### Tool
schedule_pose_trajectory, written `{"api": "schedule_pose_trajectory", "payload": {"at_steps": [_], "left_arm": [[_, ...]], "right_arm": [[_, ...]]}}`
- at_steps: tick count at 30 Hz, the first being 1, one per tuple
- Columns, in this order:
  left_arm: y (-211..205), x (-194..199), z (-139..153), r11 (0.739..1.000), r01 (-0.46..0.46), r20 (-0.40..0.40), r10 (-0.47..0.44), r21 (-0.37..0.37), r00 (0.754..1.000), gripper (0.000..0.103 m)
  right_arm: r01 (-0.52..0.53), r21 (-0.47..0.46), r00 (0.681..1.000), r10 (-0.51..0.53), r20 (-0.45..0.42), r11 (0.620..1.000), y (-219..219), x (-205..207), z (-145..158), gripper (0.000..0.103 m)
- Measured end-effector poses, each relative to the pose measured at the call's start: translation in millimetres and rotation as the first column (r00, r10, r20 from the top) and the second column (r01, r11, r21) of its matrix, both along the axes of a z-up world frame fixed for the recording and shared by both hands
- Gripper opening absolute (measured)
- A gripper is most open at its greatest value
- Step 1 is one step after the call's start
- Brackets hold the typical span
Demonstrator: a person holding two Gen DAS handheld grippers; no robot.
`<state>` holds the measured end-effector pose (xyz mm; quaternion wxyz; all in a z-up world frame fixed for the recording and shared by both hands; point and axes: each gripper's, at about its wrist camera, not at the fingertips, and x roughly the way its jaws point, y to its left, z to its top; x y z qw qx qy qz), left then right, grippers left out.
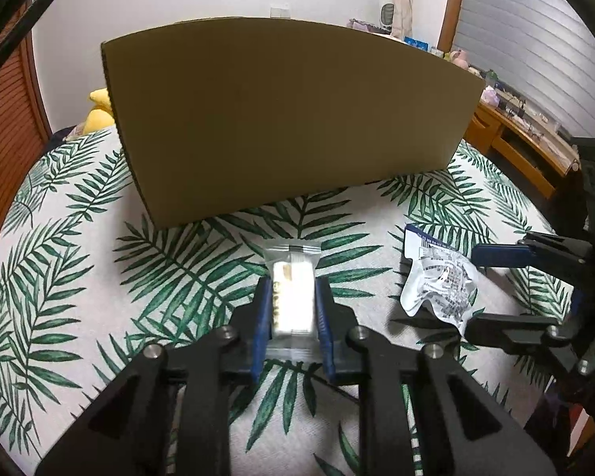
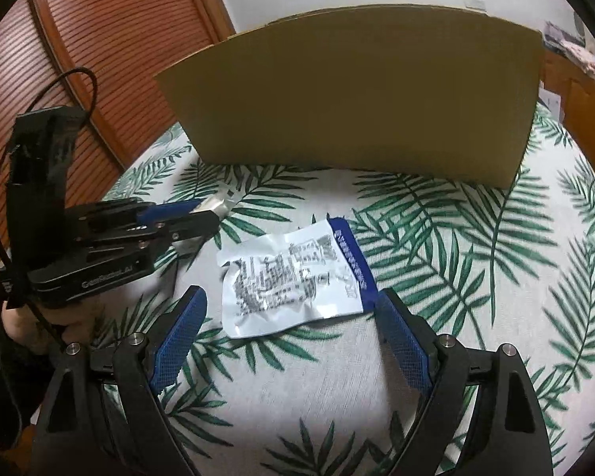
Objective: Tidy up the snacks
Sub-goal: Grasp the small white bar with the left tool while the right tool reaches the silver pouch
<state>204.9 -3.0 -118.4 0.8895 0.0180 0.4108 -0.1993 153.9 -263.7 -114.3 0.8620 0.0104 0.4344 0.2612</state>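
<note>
The left hand-held gripper (image 1: 292, 309) is pinching a small clear-wrapped bar (image 1: 293, 297) between its blue pads, the bar's far end pointing to 12 o'clock toward the box (image 1: 289, 119). Whether the bar is lifted off the leaf-print counter (image 1: 79, 269) or resting on it cannot be told. The right hand-held gripper (image 2: 289, 313) is spread wide, its fingers flanking a crumpled white packet (image 2: 293, 277) with a blue edge: one pad sits at the packet's 8 o'clock, the other just beside its blue corner at 4 o'clock, with no grip made yet. The packet lies flat on the counter, near the box's front wall, which stands at 12 o'clock in the right wrist view. The inside of the box is hidden from both cameras, so what it already holds cannot be said. Judging by this, the job is partway at best: one snack is in hand but not yet stowed, the other is only bracketed. Presumably both have to go over the wall and into the box.
</note>
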Motion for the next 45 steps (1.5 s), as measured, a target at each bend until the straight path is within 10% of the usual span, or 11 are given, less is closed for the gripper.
{"api": "schedule_pose_trajectory", "payload": {"at_steps": [11,34,45], "left_arm": [[17.9,-7.4,6.8,0.997,-0.018,0.04,0.021,-0.077,0.999,0.019],[27.0,-13.2,10.2,0.99,-0.06,0.071,0.069,-0.127,0.995,0.019],[29.9,-12.7,10.0,0.987,-0.069,0.07,0.08,-0.145,0.994,0.019]], "right_arm": [[-0.02,-0.069,1.0,0.021,0.011,0.997,19.2,17.9,-2.9,0.069],[0.008,0.034,0.999,-0.006,-0.052,0.999,15.4,-1.8,-5.8,0.07],[-0.032,-0.083,0.999,0.031,-0.017,0.996,42.0,23.1,-6.8,0.069]]}}
